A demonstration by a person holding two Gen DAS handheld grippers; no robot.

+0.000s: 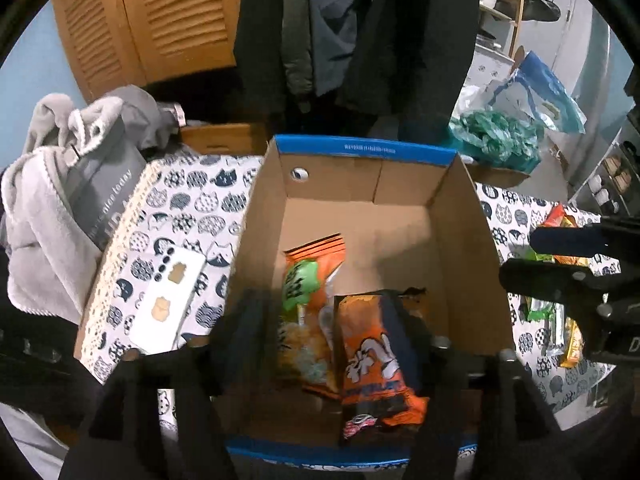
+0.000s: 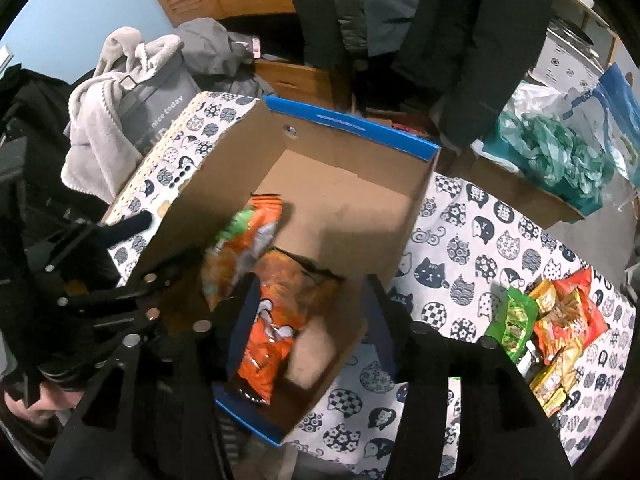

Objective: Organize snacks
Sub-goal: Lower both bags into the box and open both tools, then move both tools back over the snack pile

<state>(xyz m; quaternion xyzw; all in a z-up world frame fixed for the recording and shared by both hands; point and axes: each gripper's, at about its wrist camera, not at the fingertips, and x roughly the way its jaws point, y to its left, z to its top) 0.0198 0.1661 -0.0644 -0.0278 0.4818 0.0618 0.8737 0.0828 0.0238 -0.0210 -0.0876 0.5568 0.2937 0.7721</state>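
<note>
A cardboard box with a blue rim stands on the cat-print tablecloth. Inside lie two orange snack bags: one with a green label and one with white cartoon print. My left gripper is open above the box's near end, straddling the bags without touching them. My right gripper is open and empty over the box's near right corner; it shows in the left wrist view at the right. A pile of snack packets lies on the cloth to the box's right.
A white card lies left of the box. A grey bag with a fleece sits at the table's left. Dark coats hang behind. A box of green plastic bags stands at the back right.
</note>
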